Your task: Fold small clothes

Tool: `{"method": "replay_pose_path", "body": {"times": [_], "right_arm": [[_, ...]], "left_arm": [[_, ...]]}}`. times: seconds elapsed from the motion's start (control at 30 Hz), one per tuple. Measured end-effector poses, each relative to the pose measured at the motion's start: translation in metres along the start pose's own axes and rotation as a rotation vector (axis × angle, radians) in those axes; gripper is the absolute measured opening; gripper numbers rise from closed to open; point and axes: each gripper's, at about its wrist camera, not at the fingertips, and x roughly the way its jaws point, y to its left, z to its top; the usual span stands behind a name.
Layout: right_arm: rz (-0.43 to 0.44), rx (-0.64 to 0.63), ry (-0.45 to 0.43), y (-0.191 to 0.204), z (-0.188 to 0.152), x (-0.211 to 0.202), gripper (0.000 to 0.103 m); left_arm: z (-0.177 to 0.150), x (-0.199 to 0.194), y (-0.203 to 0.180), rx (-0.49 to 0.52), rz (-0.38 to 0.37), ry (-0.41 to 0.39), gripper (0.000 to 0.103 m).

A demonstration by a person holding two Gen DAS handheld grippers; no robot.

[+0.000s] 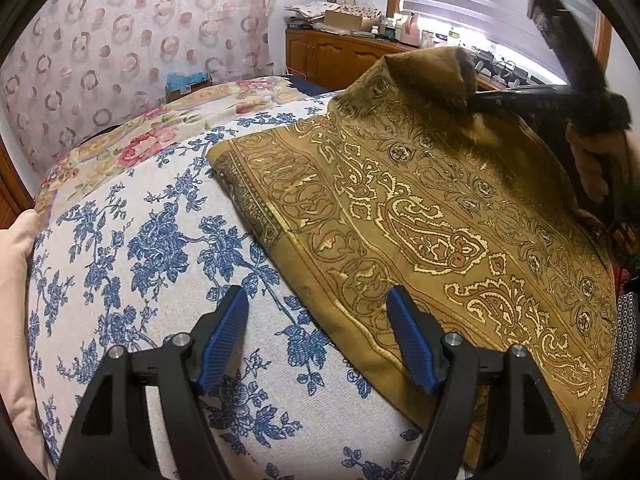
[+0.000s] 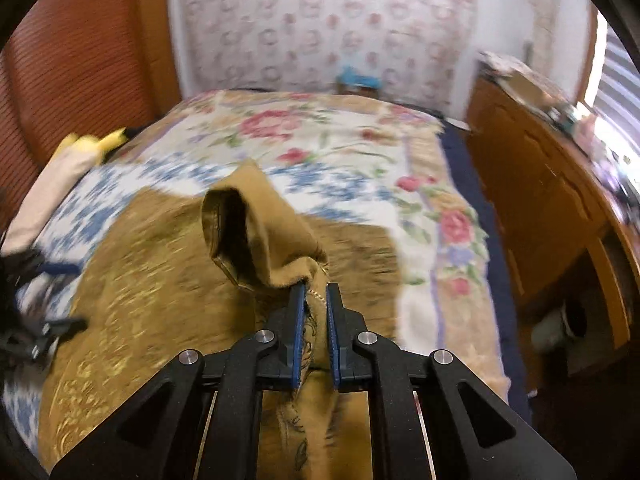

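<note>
A mustard-brown cloth with gold paisley print [image 1: 420,216] lies spread on the bed. My left gripper [image 1: 316,312] is open and empty, hovering just above the cloth's near left edge. My right gripper [image 2: 314,292] is shut on a corner of the cloth [image 2: 256,232] and holds it lifted above the bed, so the fabric bunches and droops from the jaws. The right gripper also shows in the left wrist view [image 1: 472,98], far right, holding the raised corner. The left gripper is a dark blur at the left edge of the right wrist view [image 2: 32,312].
The bed has a blue-flowered white cover [image 1: 152,240] and a pink-rose blanket [image 2: 320,132] beyond. A cream pillow [image 1: 12,280] lies at the left. A wooden cabinet [image 2: 540,200] with clutter stands right of the bed. A patterned curtain [image 1: 132,40] hangs behind.
</note>
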Motion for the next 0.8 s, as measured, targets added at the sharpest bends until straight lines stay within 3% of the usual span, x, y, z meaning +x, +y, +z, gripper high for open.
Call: {"method": "replay_pose_path", "body": {"times": [0.1, 0.17, 0.3, 0.53, 0.8], "right_arm": [[-0.037, 0.094, 0.004, -0.024, 0.001, 0.006, 0.012], [-0.080, 0.099, -0.006, -0.027, 0.001, 0.004, 0.015], [-0.082, 0.114, -0.007, -0.031, -0.004, -0.002, 0.021], [-0.049, 0.074, -0.017, -0.016, -0.020, -0.019, 0.032], [-0.032, 0.013, -0.016, 0.010, -0.052, -0.047, 0.034]], "left_arm": [[0.000, 0.000, 0.000, 0.000, 0.000, 0.000, 0.073], [0.000, 0.000, 0.000, 0.000, 0.000, 0.000, 0.073], [0.000, 0.000, 0.000, 0.000, 0.000, 0.000, 0.073], [-0.001, 0.000, 0.000, 0.001, 0.000, 0.000, 0.073], [-0.001, 0.000, 0.001, 0.003, 0.002, 0.001, 0.073]]}}
